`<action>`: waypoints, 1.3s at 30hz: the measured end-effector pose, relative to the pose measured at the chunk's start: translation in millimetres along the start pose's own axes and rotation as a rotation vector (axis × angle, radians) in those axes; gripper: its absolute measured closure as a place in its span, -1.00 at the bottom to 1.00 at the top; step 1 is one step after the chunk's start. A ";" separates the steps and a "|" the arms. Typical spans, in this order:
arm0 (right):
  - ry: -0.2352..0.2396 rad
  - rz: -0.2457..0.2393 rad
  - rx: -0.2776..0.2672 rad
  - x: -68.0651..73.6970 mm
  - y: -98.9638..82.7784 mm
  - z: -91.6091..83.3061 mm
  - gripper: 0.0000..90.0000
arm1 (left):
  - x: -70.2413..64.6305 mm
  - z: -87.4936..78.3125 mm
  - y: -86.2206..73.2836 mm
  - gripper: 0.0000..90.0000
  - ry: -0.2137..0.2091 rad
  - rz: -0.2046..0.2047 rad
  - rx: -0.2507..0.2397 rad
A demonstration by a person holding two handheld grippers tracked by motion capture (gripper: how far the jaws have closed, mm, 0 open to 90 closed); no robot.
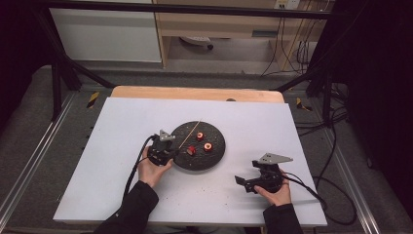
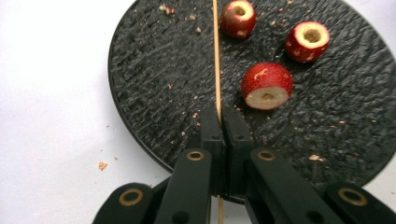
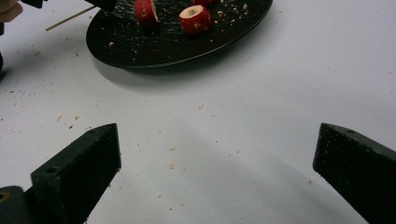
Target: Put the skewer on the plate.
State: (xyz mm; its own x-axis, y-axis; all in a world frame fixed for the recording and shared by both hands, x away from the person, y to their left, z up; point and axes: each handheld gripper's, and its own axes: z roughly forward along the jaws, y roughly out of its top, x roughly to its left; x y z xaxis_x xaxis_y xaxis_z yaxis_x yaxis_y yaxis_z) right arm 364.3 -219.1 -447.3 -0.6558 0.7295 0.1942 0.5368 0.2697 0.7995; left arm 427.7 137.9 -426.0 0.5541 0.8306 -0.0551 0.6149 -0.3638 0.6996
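Left tool clamped on thin wooden skewer over round black slate plate. Right tool wide, idle on desk. Aim tip squarely at nearest cored red fruit; keep skewer level.

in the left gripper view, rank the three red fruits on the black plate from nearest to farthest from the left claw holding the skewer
Measured from the left claw, shut on the skewer:
1. Cut-side-down fruit, just right of the skewer, nearest.
2. Hollowed fruit, top, beside the skewer.
3. Hollowed fruit, far right.
2 and 3 are too close to call.
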 end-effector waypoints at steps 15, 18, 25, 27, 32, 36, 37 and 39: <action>0.000 0.002 0.002 0.5 -0.1 -0.4 -0.95 | -4.4 13.2 3.5 0.96 0.027 0.003 0.024; 0.003 0.003 0.000 0.2 0.1 -0.7 -0.95 | -4.8 14.1 4.2 0.95 0.030 0.002 0.022; 0.004 -0.001 -0.001 0.0 0.2 -1.2 -0.95 | -2.7 6.1 4.1 0.77 0.019 0.019 -0.002; 0.003 0.002 -0.004 0.0 0.4 -1.4 -0.95 | -1.5 0.5 4.0 0.64 0.009 0.028 -0.018; 0.003 0.003 -0.006 -0.4 0.8 -2.4 -0.96 | 2.4 -16.1 0.2 0.32 -0.020 0.069 -0.055; 0.001 0.005 -0.009 -0.9 0.9 -3.5 -0.96 | 7.8 -27.7 -5.3 0.08 -0.037 0.106 -0.073; 0.001 0.006 -0.008 -1.1 0.9 -3.8 -0.96 | 9.6 -30.7 -7.0 0.02 -0.048 0.108 -0.075; 0.000 0.006 -0.013 -1.4 0.8 -4.0 -0.96 | 13.5 -36.3 -10.7 -0.13 -0.055 0.114 -0.074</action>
State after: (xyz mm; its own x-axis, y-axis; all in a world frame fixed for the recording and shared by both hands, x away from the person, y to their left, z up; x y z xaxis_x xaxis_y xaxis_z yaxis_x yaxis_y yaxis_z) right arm 363.5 -222.4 -444.6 -0.6527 0.7310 0.1992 0.5340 0.2573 0.8054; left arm 408.2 168.3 -408.4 0.6493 0.7605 -0.0095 0.5039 -0.4208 0.7543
